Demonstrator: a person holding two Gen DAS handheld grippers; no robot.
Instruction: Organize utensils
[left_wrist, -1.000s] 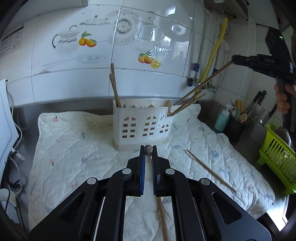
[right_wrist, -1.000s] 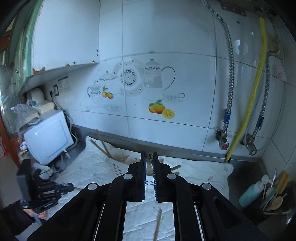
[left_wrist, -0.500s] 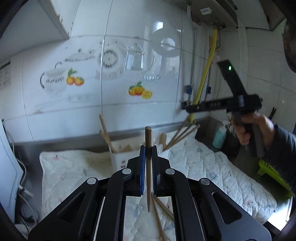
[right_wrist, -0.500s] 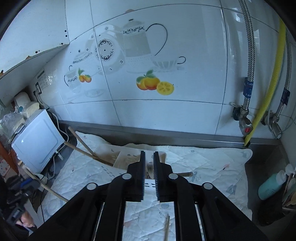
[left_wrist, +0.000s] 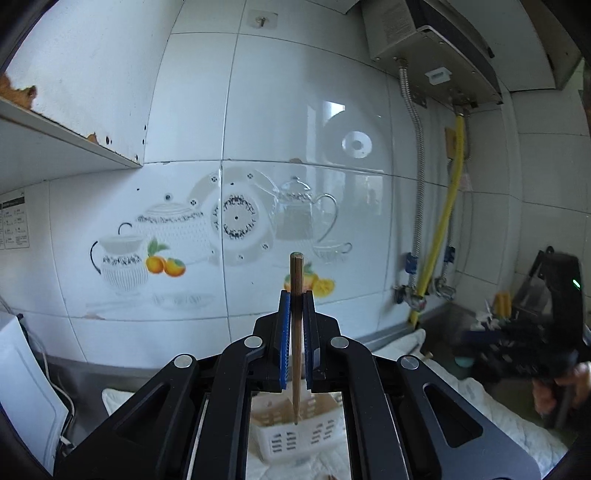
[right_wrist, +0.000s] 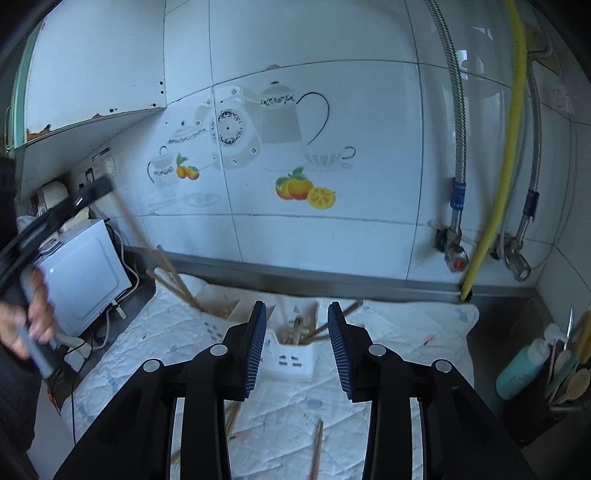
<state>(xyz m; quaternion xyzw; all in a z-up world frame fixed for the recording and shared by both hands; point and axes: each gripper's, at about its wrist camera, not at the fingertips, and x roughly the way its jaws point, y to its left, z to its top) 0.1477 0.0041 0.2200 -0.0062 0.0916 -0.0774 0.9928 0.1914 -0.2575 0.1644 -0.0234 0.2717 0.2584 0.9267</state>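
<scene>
Left gripper (left_wrist: 296, 325) clamped on an upright chopstick (left_wrist: 296, 332), held above the white utensil caddy (left_wrist: 295, 435). Right gripper (right_wrist: 297, 345) jaws opening, nothing between them, over the caddy on the quilted mat (right_wrist: 388, 398); loose chopstick (right_wrist: 317, 448) lies there.

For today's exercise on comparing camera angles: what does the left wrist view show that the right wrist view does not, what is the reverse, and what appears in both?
Only the left wrist view: the left tongs shut on a brown wooden chopstick held upright, and a grey wall-mounted water heater.

Only the right wrist view: the right tongs opening with nothing between them, a white microwave oven, a teal plastic bottle, and loose chopsticks on the cloth.

Both: the white slotted plastic utensil holder, the quilted white cloth, the yellow hose, and the teapot-and-orange tiles.
</scene>
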